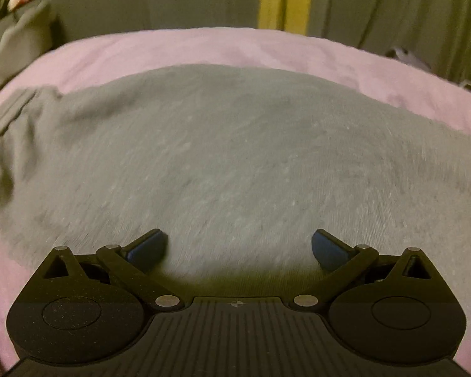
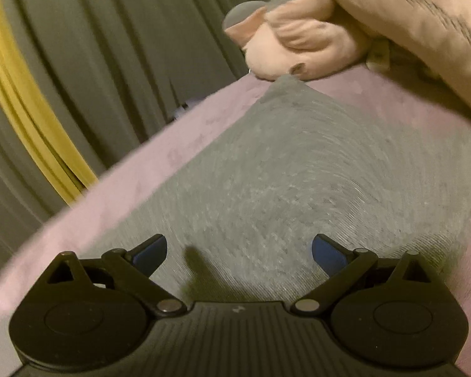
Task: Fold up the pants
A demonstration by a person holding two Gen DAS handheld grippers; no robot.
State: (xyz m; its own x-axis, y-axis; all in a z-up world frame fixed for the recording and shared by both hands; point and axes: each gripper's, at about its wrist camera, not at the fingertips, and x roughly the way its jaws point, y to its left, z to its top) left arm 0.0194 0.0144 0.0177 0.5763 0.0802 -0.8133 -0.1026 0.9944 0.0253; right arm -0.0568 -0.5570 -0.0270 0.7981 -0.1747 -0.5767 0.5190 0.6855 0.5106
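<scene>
Honestly, these pants (image 1: 235, 157) look like the easy kind to deal with: grey knit jersey, sweatpants-type stuff, soft and floppy with zero stiffness. They're spread out flat on a pink bed sheet (image 1: 172, 50), filling the space right ahead of both sets of fingers. My guess is they're light, and they'll drape and sag the second a corner gets lifted, so a single pinch in the middle would just make a tent. Better bet is grabbing at an edge or a corner, where the cloth can be nipped without dragging the sheet up too.

Left gripper (image 1: 239, 249) has its fingers wide apart, nothing between them, hovering low over the grey fabric. Off to the left of those fingers the cloth bunches up, and there's a ribbed band (image 1: 6, 116), waistband or cuff, can't tell which. That thicker band looks like the sturdiest spot to take hold.

Right gripper (image 2: 239, 251) is the same deal, fingers spread and empty, above a smooth stretch of pants. Far ahead of them the fabric narrows to a point right by a pink plush toy (image 2: 298, 44) and a pale pillow (image 2: 424, 15). Both views are motion-blurred, so fine detail's sketchy.
</scene>
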